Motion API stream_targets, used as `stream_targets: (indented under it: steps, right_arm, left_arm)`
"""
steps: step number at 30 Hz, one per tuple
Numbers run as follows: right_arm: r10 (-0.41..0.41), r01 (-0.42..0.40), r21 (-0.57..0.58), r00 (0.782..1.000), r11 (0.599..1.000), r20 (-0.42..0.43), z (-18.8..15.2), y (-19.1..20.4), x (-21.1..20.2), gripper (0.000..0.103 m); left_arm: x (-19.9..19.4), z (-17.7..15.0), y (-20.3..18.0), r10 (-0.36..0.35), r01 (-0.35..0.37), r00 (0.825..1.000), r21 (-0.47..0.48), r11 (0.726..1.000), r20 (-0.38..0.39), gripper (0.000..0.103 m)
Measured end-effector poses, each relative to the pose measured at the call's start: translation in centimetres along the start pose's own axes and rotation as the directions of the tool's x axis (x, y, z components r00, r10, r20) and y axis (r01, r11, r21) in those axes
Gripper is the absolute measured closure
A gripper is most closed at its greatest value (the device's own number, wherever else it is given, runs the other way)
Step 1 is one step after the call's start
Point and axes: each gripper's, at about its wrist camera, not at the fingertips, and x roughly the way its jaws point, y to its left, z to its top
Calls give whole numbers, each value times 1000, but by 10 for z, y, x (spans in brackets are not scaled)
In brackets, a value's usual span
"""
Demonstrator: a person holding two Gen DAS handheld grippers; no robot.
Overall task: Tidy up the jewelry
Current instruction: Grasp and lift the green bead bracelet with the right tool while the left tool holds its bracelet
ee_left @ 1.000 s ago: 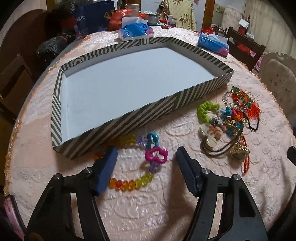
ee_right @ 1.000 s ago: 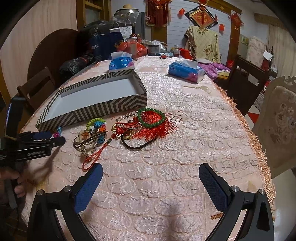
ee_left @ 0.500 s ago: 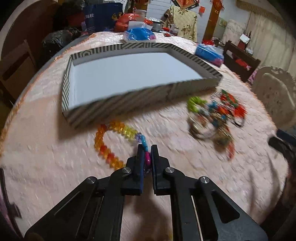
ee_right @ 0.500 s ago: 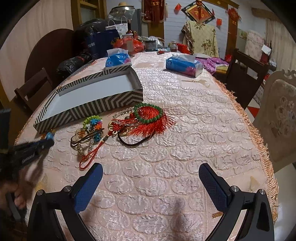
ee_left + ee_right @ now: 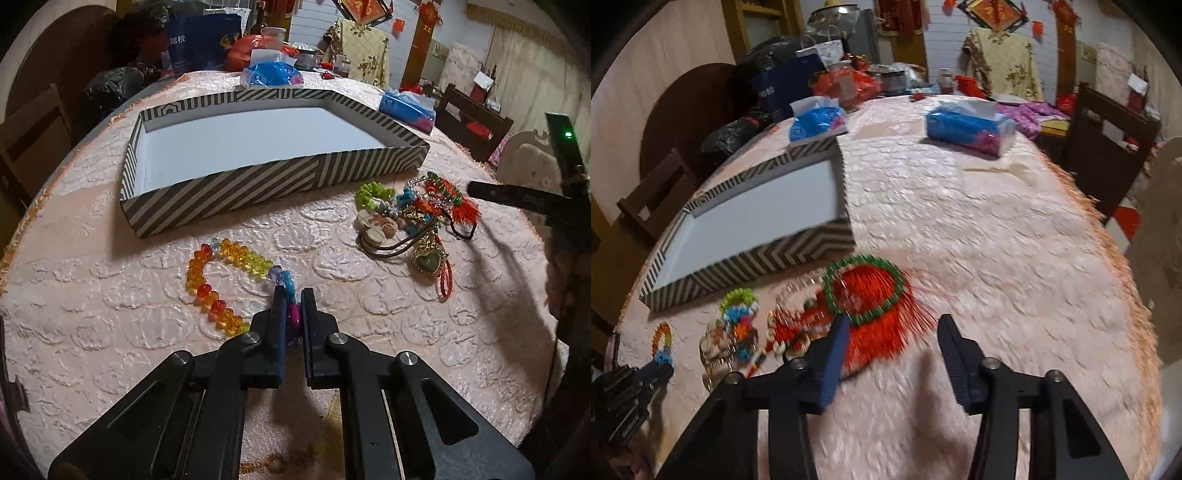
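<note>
The left tongs (image 5: 293, 314) were clenched on the pink charm of the bead bracelet (image 5: 221, 280), which lay on the table (image 5: 110, 314) before the striped tray (image 5: 229, 192). The right tongs (image 5: 892, 332) were closing, nothing pinched, by the red tassel (image 5: 875, 321). Next, likely: lift the bracelet over the tray's wall.

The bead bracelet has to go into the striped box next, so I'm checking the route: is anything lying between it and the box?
Nothing visible. The left claw is shut on the bead bracelet, and only bare tablecloth lies between it and the striped box. The jewelry pile sits off to the right.
</note>
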Motion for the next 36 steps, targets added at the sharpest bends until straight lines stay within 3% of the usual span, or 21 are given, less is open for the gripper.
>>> stream_targets:
  steps: [6, 10, 14, 23, 27, 31, 36]
  right_arm:
    - [10, -9, -60, 1000, 998, 17, 16, 3, 21, 72]
    - [124, -123, -14, 992, 992, 29, 17, 3, 20, 76]
    - [173, -169, -87, 984, 982, 37, 18, 25, 20, 76]
    - [134, -136, -97, 991, 986, -22, 17, 30, 48, 77]
    - [108, -109, -117, 994, 987, -10, 17, 31, 48, 96]
    - [103, -100, -109, 994, 989, 21, 15, 30, 35, 96]
    - [154, -151, -40, 985, 988, 80, 9, 22, 0, 96]
  left_arm:
    - [-1, 0, 3, -12, 12, 1000, -20, 1000, 3, 98]
    - [-1, 0, 3, -12, 12, 1000, -22, 1000, 3, 98]
    - [-1, 0, 3, -12, 12, 1000, -22, 1000, 3, 98]
    - [-1, 0, 3, -12, 12, 1000, -23, 1000, 3, 98]
    - [-1, 0, 4, -14, 14, 1000, -25, 1000, 3, 98]
    - [-1, 0, 5, -17, 17, 1000, -28, 999, 3, 98]
    - [-1, 0, 5, -18, 18, 1000, -29, 999, 3, 98]
